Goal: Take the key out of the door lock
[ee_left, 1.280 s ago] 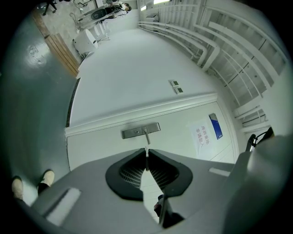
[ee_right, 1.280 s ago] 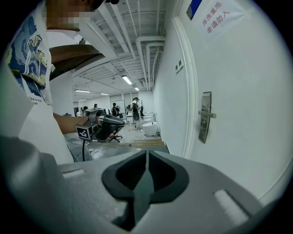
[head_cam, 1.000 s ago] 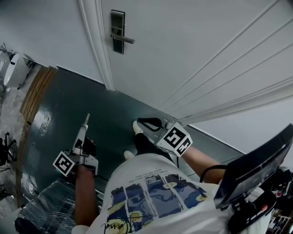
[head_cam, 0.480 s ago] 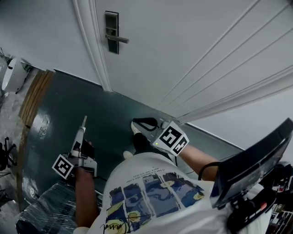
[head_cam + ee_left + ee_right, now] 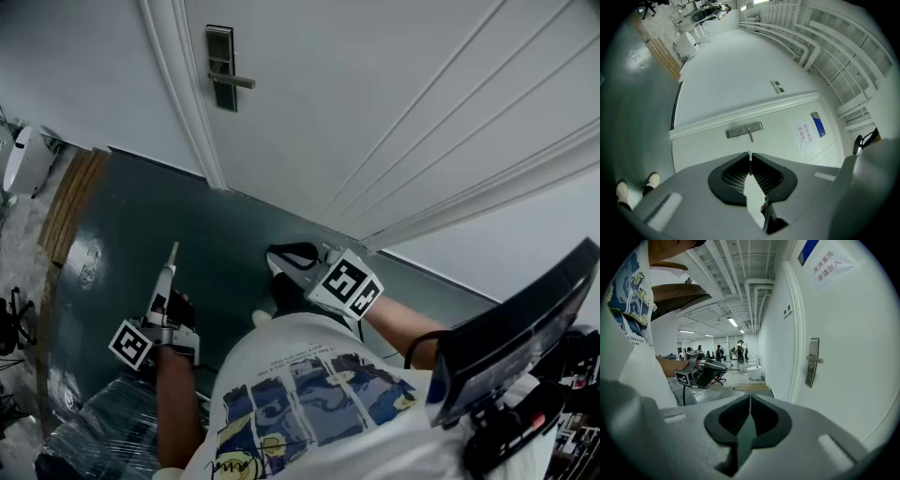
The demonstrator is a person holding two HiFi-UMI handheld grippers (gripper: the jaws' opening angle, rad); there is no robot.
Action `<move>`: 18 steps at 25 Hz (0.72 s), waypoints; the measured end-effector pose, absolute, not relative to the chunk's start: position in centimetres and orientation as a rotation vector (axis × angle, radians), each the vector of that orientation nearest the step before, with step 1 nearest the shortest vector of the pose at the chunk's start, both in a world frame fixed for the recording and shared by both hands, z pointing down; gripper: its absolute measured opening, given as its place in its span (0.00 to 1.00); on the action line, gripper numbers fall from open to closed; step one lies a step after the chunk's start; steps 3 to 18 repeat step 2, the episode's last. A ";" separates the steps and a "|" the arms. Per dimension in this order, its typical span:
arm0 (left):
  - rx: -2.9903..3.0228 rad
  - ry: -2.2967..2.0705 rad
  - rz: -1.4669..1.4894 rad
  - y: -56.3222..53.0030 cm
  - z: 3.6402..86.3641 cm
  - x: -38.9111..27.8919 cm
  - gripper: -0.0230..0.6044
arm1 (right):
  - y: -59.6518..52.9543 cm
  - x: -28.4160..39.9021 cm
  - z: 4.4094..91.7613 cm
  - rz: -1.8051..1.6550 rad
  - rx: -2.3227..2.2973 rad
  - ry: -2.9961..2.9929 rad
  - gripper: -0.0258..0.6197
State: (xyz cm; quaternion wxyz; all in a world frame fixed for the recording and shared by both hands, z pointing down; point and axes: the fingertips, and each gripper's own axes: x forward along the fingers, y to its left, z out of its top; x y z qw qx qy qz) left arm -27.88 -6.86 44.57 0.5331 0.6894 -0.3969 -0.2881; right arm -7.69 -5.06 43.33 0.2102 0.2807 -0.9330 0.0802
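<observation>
The white door (image 5: 375, 112) carries a metal lock plate (image 5: 219, 67) with a lever handle (image 5: 234, 82); no key shows in it. The plate also appears in the left gripper view (image 5: 744, 132) and the right gripper view (image 5: 813, 362). My left gripper (image 5: 173, 249) hangs low over the dark green floor, well short of the door. Its jaws are shut, with a thin pale sliver, apparently the key (image 5: 749, 152), sticking out at the tips of the left gripper (image 5: 750, 155). My right gripper (image 5: 278, 255) is held near my body; in its own view the right gripper (image 5: 750, 397) is shut and holds nothing.
Wooden boards (image 5: 70, 202) and a white fixture (image 5: 23, 159) lie at the far left of the floor. A plastic-wrapped bundle (image 5: 103, 427) sits by my left arm. A paper notice (image 5: 805, 135) is stuck on the door. A black screen (image 5: 516, 337) juts in at the right.
The head view has drifted, so the lock plate sits a little further left. Both grippers have shifted slightly left; their jaws look the same.
</observation>
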 end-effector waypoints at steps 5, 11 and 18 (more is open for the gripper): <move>1.642 -0.945 -0.687 -6.6 44.5 -27.9 0.08 | -4.8 -7.8 43.3 0.222 0.779 -2.594 0.06; 1.642 -0.945 -0.687 -6.6 44.5 -27.9 0.08 | -4.8 -7.8 43.3 0.222 0.779 -2.594 0.06; 1.642 -0.945 -0.687 -6.6 44.5 -27.9 0.08 | -4.8 -7.8 43.3 0.222 0.779 -2.594 0.06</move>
